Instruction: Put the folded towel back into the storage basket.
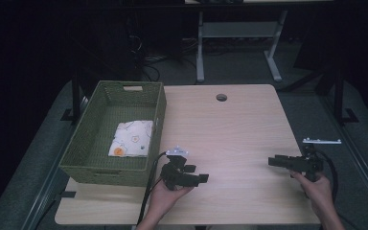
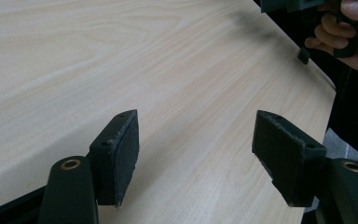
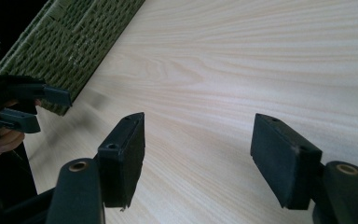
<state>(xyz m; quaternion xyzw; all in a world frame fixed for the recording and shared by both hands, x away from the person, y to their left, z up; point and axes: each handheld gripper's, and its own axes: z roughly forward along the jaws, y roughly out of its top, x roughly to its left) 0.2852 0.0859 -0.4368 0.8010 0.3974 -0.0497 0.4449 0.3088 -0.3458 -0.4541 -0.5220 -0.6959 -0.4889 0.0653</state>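
the folded white patterned cloth (image 1: 131,138) lies in the green woven basket (image 1: 79,152) at the tabletop's left edge, beyond the nearer left gripper (image 1: 191,175); both it and the right gripper (image 1: 279,161) gape empty.

Each hand carries a black plastic two-jaw gripper, the left gripper (image 1: 202,178) topped by a grey three-cornered plate, the right gripper (image 1: 271,161) likewise. Thick black cables trail from both. The jaws bear dark, rough rectangular pads (image 2: 127,149) with small screw holes and brass-coloured pivot bushings.

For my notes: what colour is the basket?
Olive green woven basket; the high view shows it best.
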